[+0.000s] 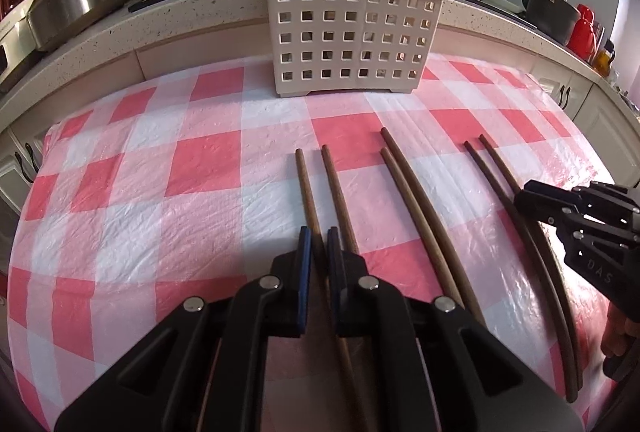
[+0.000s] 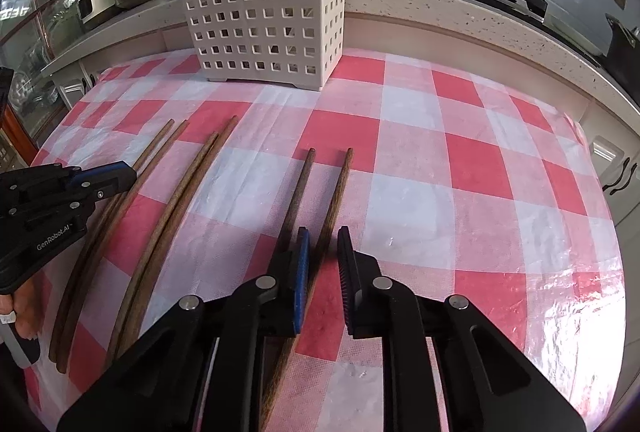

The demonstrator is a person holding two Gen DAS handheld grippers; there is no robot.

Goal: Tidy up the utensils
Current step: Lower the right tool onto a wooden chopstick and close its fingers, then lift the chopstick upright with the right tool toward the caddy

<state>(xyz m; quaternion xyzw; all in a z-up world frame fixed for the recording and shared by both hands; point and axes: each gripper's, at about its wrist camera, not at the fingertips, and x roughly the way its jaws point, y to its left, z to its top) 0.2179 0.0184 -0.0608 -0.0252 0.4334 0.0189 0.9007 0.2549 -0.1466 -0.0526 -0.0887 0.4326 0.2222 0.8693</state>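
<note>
Aiming at basket (image 1: 340,32), chopsticks (image 1: 309,200): left gripper (image 1: 319,232) pinches one, right gripper (image 2: 323,232) loosely straddles another.

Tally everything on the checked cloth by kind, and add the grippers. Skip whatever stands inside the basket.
Chopsticks: 6
Utensil basket: 1
Grippers: 2 (left gripper, right gripper)
Total: 9
</note>
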